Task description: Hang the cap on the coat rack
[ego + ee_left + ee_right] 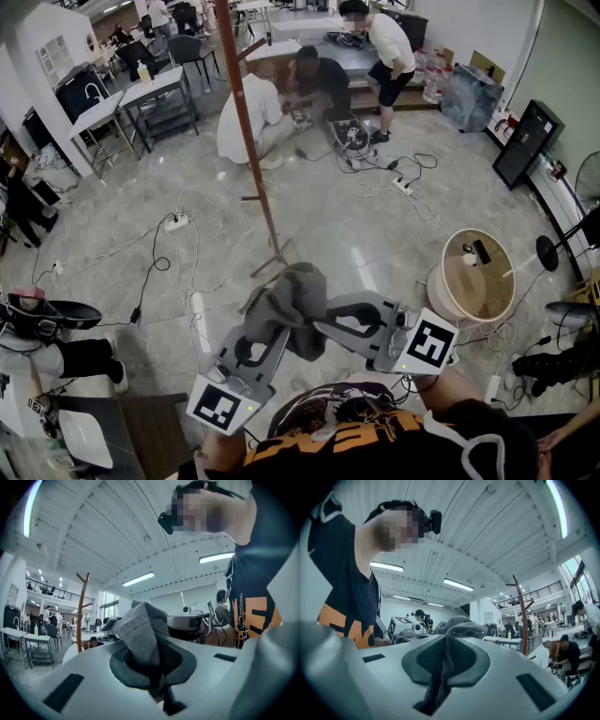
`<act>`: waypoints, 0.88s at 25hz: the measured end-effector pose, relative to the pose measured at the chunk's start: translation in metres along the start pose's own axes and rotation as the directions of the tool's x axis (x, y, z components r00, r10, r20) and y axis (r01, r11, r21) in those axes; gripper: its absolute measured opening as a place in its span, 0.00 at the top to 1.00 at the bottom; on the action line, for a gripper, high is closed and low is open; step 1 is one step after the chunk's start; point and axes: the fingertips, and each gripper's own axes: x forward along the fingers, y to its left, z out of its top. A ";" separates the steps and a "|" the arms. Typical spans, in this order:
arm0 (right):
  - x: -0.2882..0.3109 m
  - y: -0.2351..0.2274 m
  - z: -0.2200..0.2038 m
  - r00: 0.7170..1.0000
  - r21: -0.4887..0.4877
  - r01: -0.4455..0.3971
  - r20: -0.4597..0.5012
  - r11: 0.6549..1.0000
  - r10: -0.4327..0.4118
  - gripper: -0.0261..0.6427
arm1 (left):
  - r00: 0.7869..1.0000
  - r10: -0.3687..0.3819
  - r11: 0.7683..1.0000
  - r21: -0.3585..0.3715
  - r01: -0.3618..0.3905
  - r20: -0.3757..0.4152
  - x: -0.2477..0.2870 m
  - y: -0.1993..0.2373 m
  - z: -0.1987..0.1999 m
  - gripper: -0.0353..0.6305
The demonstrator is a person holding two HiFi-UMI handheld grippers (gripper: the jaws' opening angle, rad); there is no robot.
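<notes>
A grey cap (292, 302) hangs crumpled between my two grippers, low in the head view. My left gripper (267, 330) is shut on its left side, with grey fabric (143, 634) pinched between the dark pads. From the right, my right gripper (330, 317) is shut on the cap's other side (454, 641). The wooden coat rack (247, 131) stands on the floor straight ahead, its pole rising past the top of the head view. Its branched top (83, 581) shows in the left gripper view, and its upper pole (520, 606) in the right gripper view.
Cables and power strips (178, 223) trail over the floor around the rack's feet (272, 267). Three people (309, 89) work on the floor and at a bench behind it. A round wooden spool (473, 281) stands at the right. Desks and chairs (141, 98) line the left.
</notes>
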 end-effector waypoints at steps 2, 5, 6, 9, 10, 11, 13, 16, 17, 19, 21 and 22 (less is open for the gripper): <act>0.004 0.001 -0.002 1.000 -0.004 0.001 -0.003 1.000 -0.001 0.91 | 1.000 -0.001 1.000 -0.003 0.001 0.004 -0.003 0.003 0.000 0.90; 0.013 0.003 -0.004 1.000 -0.006 0.002 -0.008 1.000 -0.002 0.91 | 1.000 -0.001 1.000 -0.006 0.001 0.007 -0.010 0.010 0.000 0.90; 0.018 0.003 -0.005 1.000 -0.007 0.003 -0.010 1.000 -0.003 0.91 | 1.000 -0.001 1.000 -0.006 0.001 0.008 -0.012 0.013 0.000 0.90; 0.030 0.005 -0.008 1.000 -0.011 0.008 -0.017 1.000 -0.008 0.91 | 1.000 -0.005 1.000 -0.007 0.005 0.007 -0.021 0.023 -0.002 0.90; 0.034 0.006 -0.009 1.000 -0.008 0.010 -0.018 1.000 -0.011 0.91 | 1.000 -0.007 1.000 -0.008 0.007 0.006 -0.024 0.026 -0.003 0.90; 0.037 0.006 -0.010 1.000 0.001 0.014 -0.017 1.000 -0.014 0.91 | 1.000 -0.009 1.000 -0.009 0.009 0.007 -0.027 0.029 -0.002 0.90; 0.045 0.005 -0.009 1.000 0.036 0.021 -0.011 0.999 -0.021 0.91 | 1.000 -0.012 1.000 -0.007 0.012 0.011 -0.031 0.035 0.001 0.90; 0.056 0.000 -0.009 0.999 0.072 0.036 0.000 0.997 -0.036 0.91 | 1.000 -0.014 1.000 -0.009 0.014 0.015 -0.037 0.045 0.002 0.90; 0.059 0.001 -0.011 0.999 0.074 0.041 -0.001 0.996 -0.041 0.91 | 1.000 -0.015 1.000 -0.009 0.015 0.015 -0.039 0.047 0.002 0.90; 0.067 0.003 -0.012 0.999 0.067 0.049 -0.008 0.997 -0.048 0.91 | 1.000 -0.018 1.000 -0.007 0.018 0.011 -0.045 0.053 0.001 0.90; 0.077 0.004 -0.013 0.999 0.054 0.054 -0.011 0.997 -0.053 0.91 | 1.000 -0.020 1.000 -0.005 0.020 0.006 -0.051 0.060 0.002 0.90; 0.082 0.005 -0.013 0.998 0.046 0.056 -0.012 0.997 -0.055 0.91 | 1.000 -0.022 1.000 -0.003 0.022 0.005 -0.054 0.064 0.002 0.90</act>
